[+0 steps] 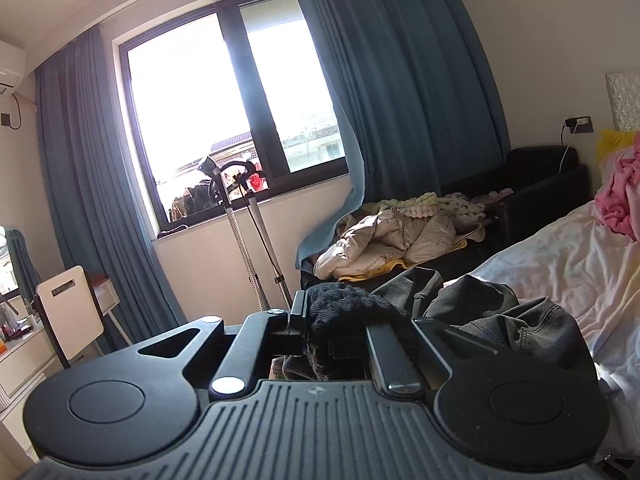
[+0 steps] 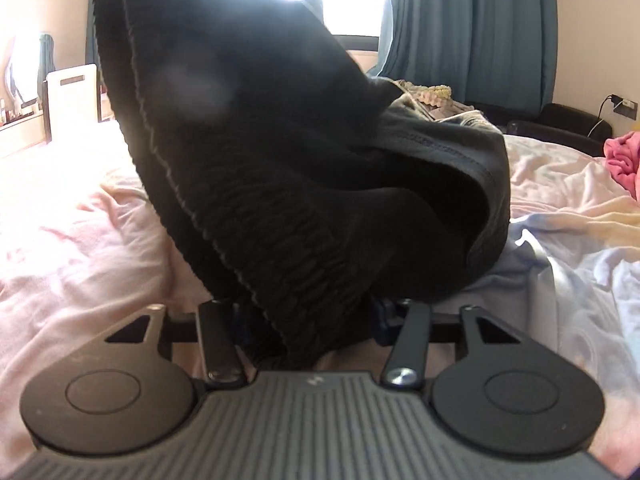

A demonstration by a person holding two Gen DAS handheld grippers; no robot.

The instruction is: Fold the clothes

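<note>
No legible writing appears. The left tongs are clamped on the black knit garment above the bed. The right tongs pinch the same garment's ribbed hem.

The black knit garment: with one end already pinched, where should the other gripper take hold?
Take the black knit garment at its ribbed hem edge, low and from the near side, where the right gripper sits around it. The left gripper holds the other end up, so the knit hangs in a taut fold above the bed.
</note>
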